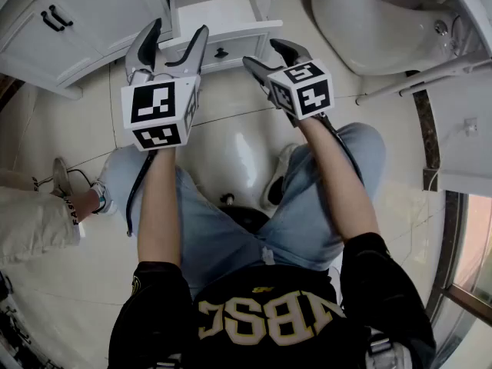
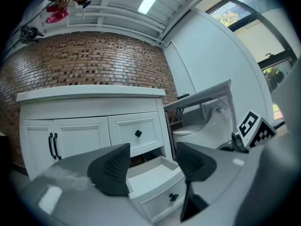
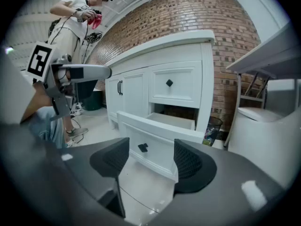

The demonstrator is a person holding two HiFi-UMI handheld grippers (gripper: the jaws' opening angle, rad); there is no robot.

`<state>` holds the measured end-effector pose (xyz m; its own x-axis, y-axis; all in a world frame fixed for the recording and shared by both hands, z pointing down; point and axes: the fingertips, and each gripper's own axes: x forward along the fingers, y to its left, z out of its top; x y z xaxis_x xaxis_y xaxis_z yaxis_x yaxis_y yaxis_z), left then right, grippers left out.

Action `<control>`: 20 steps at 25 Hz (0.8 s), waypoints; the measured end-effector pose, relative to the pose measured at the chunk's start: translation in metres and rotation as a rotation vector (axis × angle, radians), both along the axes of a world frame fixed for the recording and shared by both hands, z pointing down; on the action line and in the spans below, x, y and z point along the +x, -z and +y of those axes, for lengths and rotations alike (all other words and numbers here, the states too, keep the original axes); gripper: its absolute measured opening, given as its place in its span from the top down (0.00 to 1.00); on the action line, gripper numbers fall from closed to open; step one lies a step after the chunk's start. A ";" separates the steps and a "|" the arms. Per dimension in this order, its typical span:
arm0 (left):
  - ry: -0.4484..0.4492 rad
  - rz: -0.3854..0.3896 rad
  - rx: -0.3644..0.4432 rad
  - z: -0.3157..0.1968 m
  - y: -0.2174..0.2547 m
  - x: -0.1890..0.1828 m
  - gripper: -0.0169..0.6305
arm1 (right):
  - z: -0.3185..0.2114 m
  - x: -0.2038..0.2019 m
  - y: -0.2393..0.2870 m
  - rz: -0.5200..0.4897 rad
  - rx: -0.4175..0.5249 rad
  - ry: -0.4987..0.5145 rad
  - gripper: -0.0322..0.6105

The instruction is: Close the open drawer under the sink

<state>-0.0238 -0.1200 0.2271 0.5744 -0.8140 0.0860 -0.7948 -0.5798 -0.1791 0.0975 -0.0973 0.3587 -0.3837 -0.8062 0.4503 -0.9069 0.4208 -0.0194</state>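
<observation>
The white bottom drawer [image 1: 217,15] of the sink cabinet stands pulled out and empty, with a small black knob [image 1: 221,52] on its front. My left gripper [image 1: 172,43] hovers open just in front of the drawer front, touching nothing. My right gripper [image 1: 272,57] is open too, a little right of the knob and short of the drawer. In the left gripper view the drawer [image 2: 151,175] shows between and below the open left gripper [image 2: 153,163]. The right gripper view has the drawer front [image 3: 155,142] and its knob [image 3: 143,148] ahead of the open right gripper [image 3: 149,160].
A closed upper drawer [image 3: 169,83] sits above the open one, with double cabinet doors [image 1: 77,14] to the left. A white toilet [image 1: 377,21] stands to the right and a small waste bin [image 3: 214,126] beside the cabinet. Another person [image 3: 75,22] stands behind on the left.
</observation>
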 end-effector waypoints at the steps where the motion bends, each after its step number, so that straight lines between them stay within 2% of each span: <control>1: -0.001 0.001 -0.007 -0.003 -0.002 0.001 0.50 | -0.004 -0.006 -0.004 -0.010 -0.011 0.012 0.48; 5: 0.002 0.006 -0.035 -0.016 -0.009 0.005 0.50 | -0.016 -0.029 -0.026 -0.115 -0.095 0.022 0.51; 10: 0.013 0.015 -0.075 -0.030 -0.021 0.006 0.50 | -0.029 -0.042 -0.060 -0.301 -0.236 -0.029 0.53; 14: 0.027 0.000 -0.096 -0.042 -0.031 0.005 0.50 | -0.045 -0.042 -0.072 -0.413 -0.296 -0.086 0.56; 18: 0.043 0.009 -0.128 -0.058 -0.041 0.003 0.50 | -0.067 -0.040 -0.079 -0.485 -0.331 -0.152 0.64; 20: 0.055 0.014 -0.142 -0.066 -0.045 0.001 0.50 | -0.077 -0.045 -0.084 -0.518 -0.362 -0.164 0.74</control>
<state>-0.0231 -0.1859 0.2722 0.5313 -0.8245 0.1946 -0.8279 -0.5541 -0.0868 0.0525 -0.1740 0.4431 -0.5086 -0.7051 0.4942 -0.7942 0.1625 -0.5855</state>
